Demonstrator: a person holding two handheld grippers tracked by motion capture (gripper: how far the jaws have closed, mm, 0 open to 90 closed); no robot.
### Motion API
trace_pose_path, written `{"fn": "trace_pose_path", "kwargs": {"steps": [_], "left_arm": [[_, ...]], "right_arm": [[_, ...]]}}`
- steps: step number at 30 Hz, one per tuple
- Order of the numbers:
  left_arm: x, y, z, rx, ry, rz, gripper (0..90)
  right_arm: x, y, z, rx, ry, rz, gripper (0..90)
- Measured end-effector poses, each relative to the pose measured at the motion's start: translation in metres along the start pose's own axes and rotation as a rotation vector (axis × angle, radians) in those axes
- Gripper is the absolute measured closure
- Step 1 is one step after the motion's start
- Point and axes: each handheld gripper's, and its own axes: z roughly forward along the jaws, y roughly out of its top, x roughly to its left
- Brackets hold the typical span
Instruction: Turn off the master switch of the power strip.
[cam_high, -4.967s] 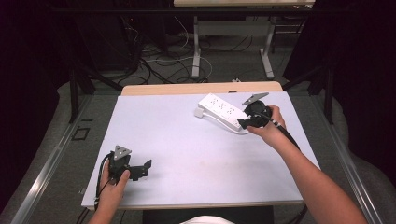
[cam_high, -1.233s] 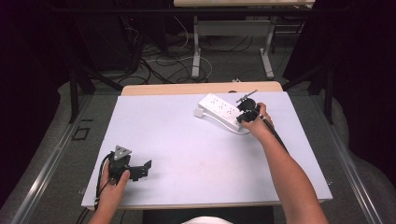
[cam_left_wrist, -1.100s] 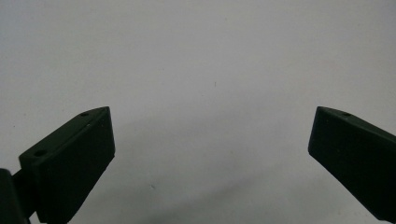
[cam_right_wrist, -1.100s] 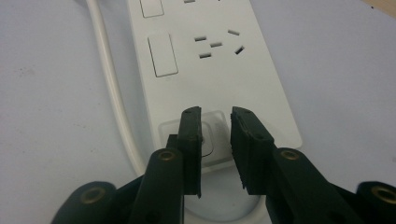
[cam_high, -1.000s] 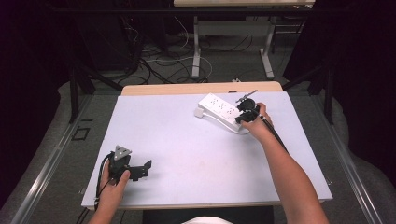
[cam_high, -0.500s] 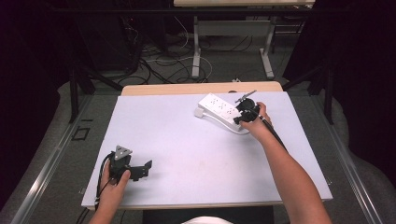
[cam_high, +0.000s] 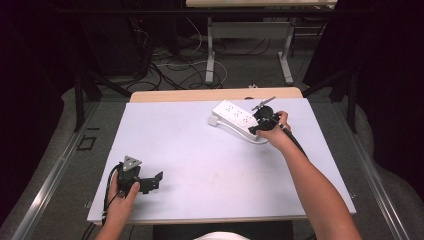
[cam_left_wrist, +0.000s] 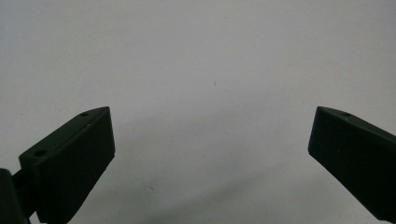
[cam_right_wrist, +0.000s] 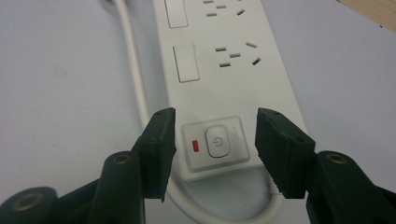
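A: Power strip (cam_high: 235, 119) sits at the table's (cam_high: 200, 165) far right, near the back edge.
B: Your right gripper (cam_right_wrist: 212, 140) has just been opening; jaws straddle the switch end, not pressing. Left gripper (cam_high: 156, 179) gapes empty, front left, open tabletop between.

My right tool (cam_right_wrist: 212, 140) moved in closer to the power strip (cam_right_wrist: 224, 60) and its jaws have just been opening around the end with the power button (cam_right_wrist: 218, 141)
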Motion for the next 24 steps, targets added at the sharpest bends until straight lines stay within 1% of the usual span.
{"fn": "trace_pose_path", "kwargs": {"steps": [1, 3, 5, 6, 8, 9, 10, 12, 13, 14, 15, 16, 17, 18, 19, 20, 22, 23, 24], "left_arm": [[0.000, 0.000, 0.000, 0.001, 0.000, 0.001, 0.8], [0.000, 0.000, 0.000, -0.001, 0.000, -0.002, 0.8], [0.000, 0.000, 0.000, -0.001, -0.001, -0.002, 0.9], [0.000, 0.000, 0.001, -0.004, -0.002, -0.003, 0.8], [0.000, 0.000, 0.001, 0.004, -0.006, -0.002, 0.8], [0.000, 0.000, 0.001, 0.005, -0.004, 0.000, 0.9], [0.000, 0.000, 0.001, 0.006, -0.005, 0.000, 0.9], [0.000, 0.000, 0.002, 0.003, -0.004, -0.005, 0.8], [0.001, 0.000, 0.002, 0.003, -0.003, -0.004, 0.9], [0.001, 0.001, 0.002, 0.008, -0.003, -0.003, 0.9], [0.001, 0.001, 0.002, 0.004, -0.005, -0.008, 0.8], [0.001, 0.001, 0.003, 0.002, -0.004, -0.007, 0.9], [0.001, 0.001, 0.003, 0.004, -0.006, -0.010, 0.9], [0.001, 0.001, 0.003, 0.008, -0.006, -0.015, 0.9], [0.001, 0.001, 0.004, 0.001, -0.002, -0.015, 0.9], [0.000, 0.001, 0.004, 0.005, -0.004, -0.014, 0.9], [0.000, 0.001, 0.004, 0.004, -0.002, -0.012, 0.9], [0.000, 0.001, 0.004, 0.005, -0.002, -0.008, 0.8], [0.000, 0.001, 0.004, 0.005, -0.003, -0.009, 0.9]], "right_arm": [[0.001, 0.000, -0.001, -0.006, 0.005, 0.002, 44.4], [0.001, 0.000, -0.002, -0.008, 0.001, 0.007, 43.3], [0.002, -0.001, -0.002, -0.035, 0.009, 0.008, 41.9], [0.002, 0.000, -0.004, -0.013, 0.003, 0.002, 40.8], [0.004, -0.001, -0.004, -0.018, -0.007, 0.001, 39.7], [0.004, -0.001, -0.006, -0.014, -0.007, -0.022, 39.1], [0.005, -0.001, -0.006, -0.016, -0.001, -0.018, 38.5], [0.006, -0.001, -0.008, -0.021, -0.004, -0.023, 37.1], [0.007, -0.001, -0.008, -0.023, 0.011, -0.019, 36.2], [0.008, -0.001, -0.008, -0.033, 0.017, -0.028, 36.2], [0.009, -0.001, -0.010, -0.030, 0.033, -0.023, 35.8], [0.011, -0.001, -0.011, -0.032, 0.025, -0.013, 34.7], [0.013, -0.001, -0.012, -0.030, 0.027, 0.000, 33.2], [0.014, -0.001, -0.013, -0.033, 0.030, -0.012, 31.1], [0.014, -0.001, -0.014, -0.032, 0.037, -0.026, 27.8], [0.015, -0.001, -0.014, -0.039, 0.024, -0.032, 23.2], [0.017, -0.002, -0.015, -0.048, 0.015, -0.017, 16.6], [0.018, -0.003, -0.017, -0.060, 0.012, -0.020, 15.3], [0.018, -0.003, -0.018, -0.064, 0.001, -0.012, 14.7]]}}
